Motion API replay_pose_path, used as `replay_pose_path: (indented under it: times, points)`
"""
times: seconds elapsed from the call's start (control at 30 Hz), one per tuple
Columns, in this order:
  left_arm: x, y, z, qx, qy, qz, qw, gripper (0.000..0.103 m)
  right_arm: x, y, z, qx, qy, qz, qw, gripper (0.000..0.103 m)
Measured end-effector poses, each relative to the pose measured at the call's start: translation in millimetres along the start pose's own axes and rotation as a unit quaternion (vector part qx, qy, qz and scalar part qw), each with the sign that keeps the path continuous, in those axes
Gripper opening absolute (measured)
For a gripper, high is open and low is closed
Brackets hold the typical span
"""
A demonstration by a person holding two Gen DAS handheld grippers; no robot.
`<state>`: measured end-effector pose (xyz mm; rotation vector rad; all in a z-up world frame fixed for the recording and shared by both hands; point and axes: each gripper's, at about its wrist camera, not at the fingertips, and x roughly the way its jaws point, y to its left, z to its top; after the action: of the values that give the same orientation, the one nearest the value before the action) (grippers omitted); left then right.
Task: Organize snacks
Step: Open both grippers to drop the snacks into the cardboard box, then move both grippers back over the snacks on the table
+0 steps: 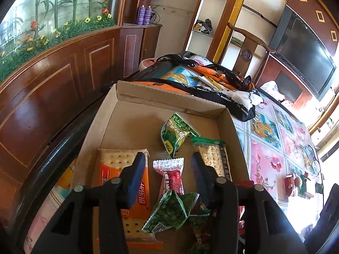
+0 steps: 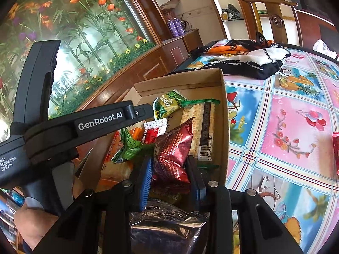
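A: Holding a dark red foil snack packet (image 2: 172,154) between its blue pads, the right gripper (image 2: 172,182) has its jaws drawn in tight on the packet, at the near end of the cardboard box (image 2: 224,114).

B: And the left gripper (image 1: 167,169)?

A: Its jaws stand apart with nothing clamped. A small red-and-white candy packet (image 1: 170,175) lies in the gap on the box floor, clear of both pads. No earlier view to compare, so that is all one can say of it.

B: What surrounds it in the box?

A: An orange cracker pack (image 1: 125,182) lies along the left wall, partly under the left finger. A crumpled green pea packet (image 1: 171,210) lies just nearer than the candy. A second green-and-yellow pea packet (image 1: 177,134) sits toward the far wall, and a green-edged cracker pack (image 1: 211,158) lies against the right wall.

B: Where is the box itself?

A: At the left edge of the table, on a flowered tablecloth (image 2: 286,127). Beyond its far wall lies a heap of black, orange and white cloth (image 1: 222,89). A pair of glasses (image 1: 311,158) rests near the table's right edge.
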<state>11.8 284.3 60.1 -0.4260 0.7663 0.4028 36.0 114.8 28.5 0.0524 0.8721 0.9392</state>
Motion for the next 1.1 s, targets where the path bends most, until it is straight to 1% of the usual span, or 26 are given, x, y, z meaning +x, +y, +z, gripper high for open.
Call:
replay_pose_path:
  times: [0.1,0.17,0.23,0.3,0.37,0.53,0.6,0.83,0.97,1.1]
  points:
    - [-1,3,1,-0.008,-0.002,-0.004,1.0,0.052,-2,1,-1,-0.002,0.0,-0.001,1.0,0.037]
    - [-3,5,2,-0.015,-0.006,-0.006,0.9999,0.061,-3,1,-1,-0.003,0.0,0.0,1.0,0.039]
    - [-4,6,3,-0.02,-0.01,-0.009,0.9997,0.064,-6,1,0,-0.005,-0.003,-0.001,1.0,0.046]
    - [-5,8,3,-0.026,-0.013,-0.012,0.9995,0.067,-10,1,0,-0.005,-0.007,0.001,1.0,0.051]
    - [-6,9,3,-0.03,-0.016,-0.012,0.9994,0.07,-15,2,0,-0.006,-0.013,0.002,1.0,0.053]
    - [-8,9,3,-0.032,-0.023,-0.015,0.9991,0.073,-25,6,1,-0.01,-0.023,0.006,1.0,0.057]
    - [-8,10,3,-0.035,-0.023,-0.016,0.999,0.075,-31,7,1,-0.011,-0.027,0.009,1.0,0.058]
    - [-12,9,2,-0.037,-0.031,-0.017,0.9987,0.075,-48,5,1,-0.009,-0.04,0.011,0.999,0.058]
    - [-19,8,1,-0.038,-0.046,-0.026,0.9979,0.075,-60,-1,0,-0.005,-0.045,0.009,0.999,0.058]
    - [-21,2,1,-0.027,-0.053,-0.026,0.9979,0.076,-75,-14,-3,0.005,-0.051,0.009,0.999,0.058]
